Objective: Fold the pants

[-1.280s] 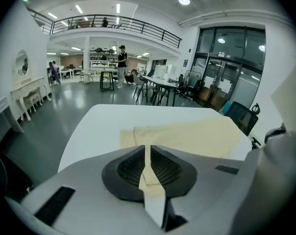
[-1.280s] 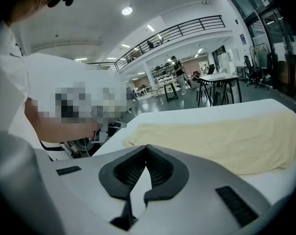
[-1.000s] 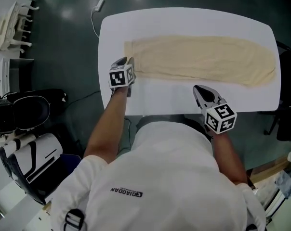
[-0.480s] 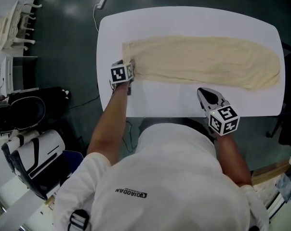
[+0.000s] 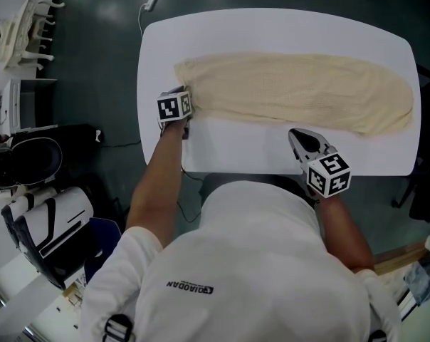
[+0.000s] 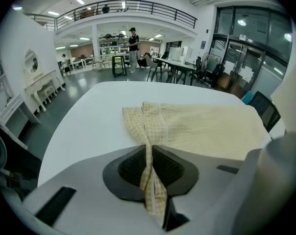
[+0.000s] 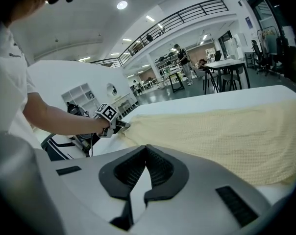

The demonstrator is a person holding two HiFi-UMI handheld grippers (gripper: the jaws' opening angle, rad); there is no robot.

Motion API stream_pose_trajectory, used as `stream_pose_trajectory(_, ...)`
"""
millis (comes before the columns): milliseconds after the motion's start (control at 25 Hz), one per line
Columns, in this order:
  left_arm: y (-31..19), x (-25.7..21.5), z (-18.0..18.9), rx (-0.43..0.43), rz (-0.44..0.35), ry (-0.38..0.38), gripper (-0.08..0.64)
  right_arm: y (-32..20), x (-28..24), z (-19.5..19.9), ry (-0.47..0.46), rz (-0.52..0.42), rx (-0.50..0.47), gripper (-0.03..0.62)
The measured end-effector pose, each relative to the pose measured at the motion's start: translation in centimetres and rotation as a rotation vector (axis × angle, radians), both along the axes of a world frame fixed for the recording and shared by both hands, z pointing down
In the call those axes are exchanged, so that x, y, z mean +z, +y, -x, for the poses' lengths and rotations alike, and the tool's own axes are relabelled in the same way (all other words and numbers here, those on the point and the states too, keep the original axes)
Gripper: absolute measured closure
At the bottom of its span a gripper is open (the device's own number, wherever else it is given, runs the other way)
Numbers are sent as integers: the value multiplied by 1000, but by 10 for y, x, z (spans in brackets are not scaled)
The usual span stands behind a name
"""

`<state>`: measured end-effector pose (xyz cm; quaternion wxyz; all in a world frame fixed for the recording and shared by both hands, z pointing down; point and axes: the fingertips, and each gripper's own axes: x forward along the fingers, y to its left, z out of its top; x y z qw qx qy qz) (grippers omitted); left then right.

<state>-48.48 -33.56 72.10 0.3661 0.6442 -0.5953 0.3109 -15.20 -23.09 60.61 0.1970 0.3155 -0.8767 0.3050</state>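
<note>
Pale yellow pants [image 5: 293, 91] lie flat and stretched lengthwise across the white table [image 5: 272, 27]. My left gripper [image 5: 187, 97] is at their left end; its jaws have just been closing and now pinch a fold of the checked fabric [image 6: 149, 155], which bunches up between the pads. The rest of the pants [image 6: 207, 126] spreads away to the right. My right gripper [image 5: 295, 134] hovers over bare table near the front edge, just short of the pants' near hem [image 7: 226, 136]. Its jaws [image 7: 147, 153] are shut with nothing between them. The left gripper [image 7: 119, 126] also shows far left in the right gripper view.
A white cable with an adapter [image 5: 152, 2] trails on the dark floor behind the table. Black bags [image 5: 30, 155] and white equipment [image 5: 19, 20] stand at the left. A dark chair [image 5: 425, 184] sits off the table's right end.
The left gripper has sunk onto the pants' left end and closed on the fabric's near corner. The right gripper stays near the front edge, shifted only slightly.
</note>
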Motion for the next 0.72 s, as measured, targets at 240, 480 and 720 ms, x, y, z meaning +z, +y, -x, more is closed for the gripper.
stream_pose_trajectory(240, 9, -26, 0, -87, -44, 122, 499, -10, -1, -7, -10, 1, 42, 574)
stream_pose_trajectory(480, 11, -79, -12, -7, -122, 191, 500, -1, -29, -9, -21, -41, 123, 574)
stream_pose_trajectory(720, 25, -134, -36, 80, -204, 329, 500, 51, -69, -12, -19, -108, 218, 574)
